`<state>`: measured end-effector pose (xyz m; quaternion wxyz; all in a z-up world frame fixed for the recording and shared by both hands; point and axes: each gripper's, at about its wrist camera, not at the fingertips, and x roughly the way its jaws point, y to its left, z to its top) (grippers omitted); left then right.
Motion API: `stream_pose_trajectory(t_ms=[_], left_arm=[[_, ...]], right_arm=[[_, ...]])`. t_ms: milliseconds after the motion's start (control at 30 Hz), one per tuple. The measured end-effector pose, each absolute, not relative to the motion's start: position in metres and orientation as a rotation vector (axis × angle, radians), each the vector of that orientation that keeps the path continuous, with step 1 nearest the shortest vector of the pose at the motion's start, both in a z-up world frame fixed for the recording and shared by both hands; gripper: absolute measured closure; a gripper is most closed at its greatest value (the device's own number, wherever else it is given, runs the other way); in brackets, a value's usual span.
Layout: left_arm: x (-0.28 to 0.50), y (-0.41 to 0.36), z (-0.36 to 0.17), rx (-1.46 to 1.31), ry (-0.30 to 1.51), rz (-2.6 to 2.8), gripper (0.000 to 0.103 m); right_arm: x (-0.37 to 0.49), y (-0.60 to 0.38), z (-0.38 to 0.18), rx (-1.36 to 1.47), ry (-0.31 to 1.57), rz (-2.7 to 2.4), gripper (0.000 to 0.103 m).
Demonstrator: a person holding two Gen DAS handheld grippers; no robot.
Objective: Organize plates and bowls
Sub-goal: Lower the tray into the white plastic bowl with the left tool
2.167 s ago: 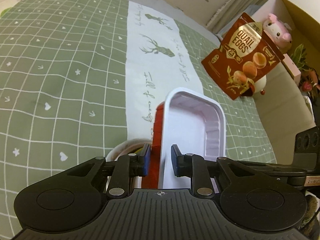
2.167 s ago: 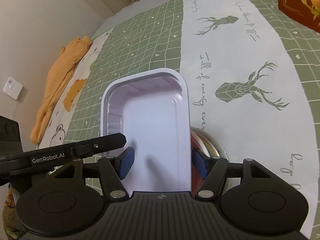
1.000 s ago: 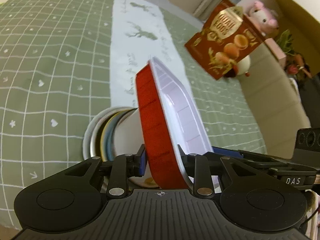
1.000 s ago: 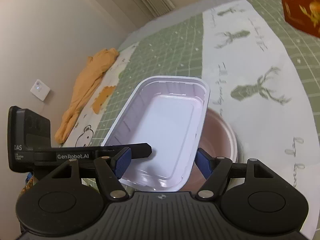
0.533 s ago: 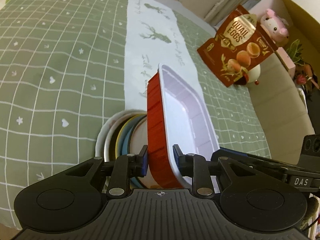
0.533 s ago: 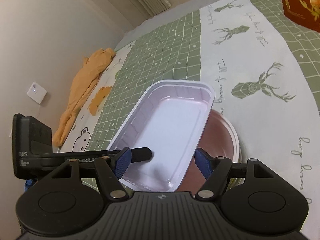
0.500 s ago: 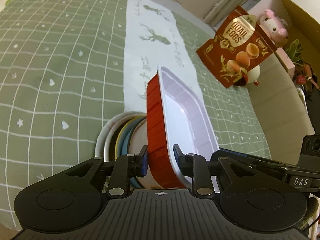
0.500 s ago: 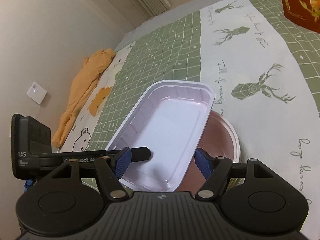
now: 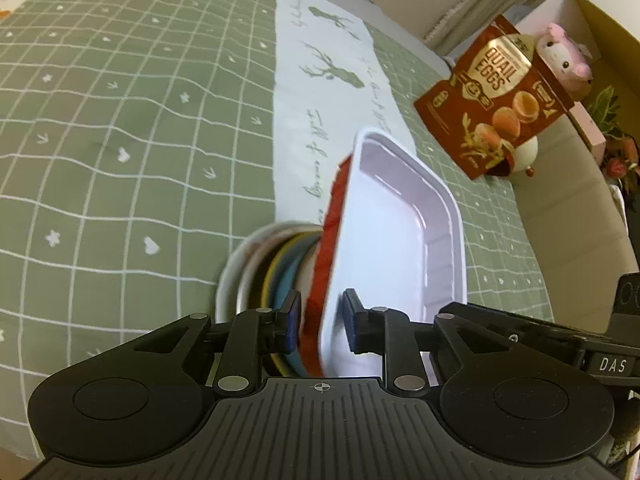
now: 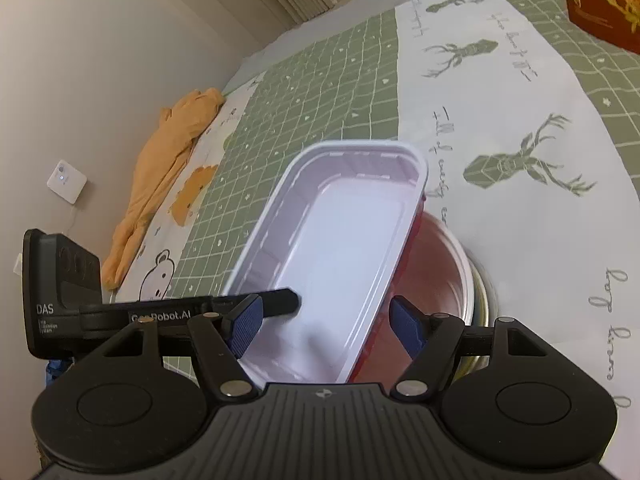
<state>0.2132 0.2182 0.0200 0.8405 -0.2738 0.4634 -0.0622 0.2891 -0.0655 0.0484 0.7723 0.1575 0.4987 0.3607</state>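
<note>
Grippers at work: we see our left gripper [image 9: 319, 317], jaws just narrowed, pinching the rim of a red-and-white rectangular tray [image 9: 400, 232] tilted over a stack of bowls [image 9: 260, 276]; our right gripper [image 10: 326, 326] straddles the tray, pads clear.

We see our right gripper [image 10: 324, 322] straddling the near end of a white-lined red tray [image 10: 340, 248], tilted over a pink bowl [image 10: 436, 272] on the green checked cloth [image 10: 320, 92], the left gripper's finger [image 10: 276, 300] inside the tray.
</note>
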Motion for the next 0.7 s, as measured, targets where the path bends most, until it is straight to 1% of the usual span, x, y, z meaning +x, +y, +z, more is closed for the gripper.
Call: stream_pose_trajectory(t_ms=[167,267,367,500,700], left_arm=[[0.208,0.230,0.033,-0.639,0.920,-0.143,0.079],[0.204,0.222,0.048,-0.610,0.888,-0.176,0.078],[0.202,0.207,0.056,-0.548,0.894,-0.202,0.078],[0.202,0.191,0.044,-0.515,0.950,-0.234,0.079],[0.209,0.201,0.021,-0.565,0.983,-0.186,0.082]], right_arm=[[0.292,-0.060,0.056,0.334,1.049,0.778,0.032],[0.293,-0.062,0.066,0.336,1.013,0.779,0.032],[0.293,-0.069,0.073,0.335,0.991,0.763,0.031],[0.288,-0.083,0.069,0.333,0.998,0.745,0.031],[0.289,-0.086,0.050,0.343,1.048,0.725,0.032]])
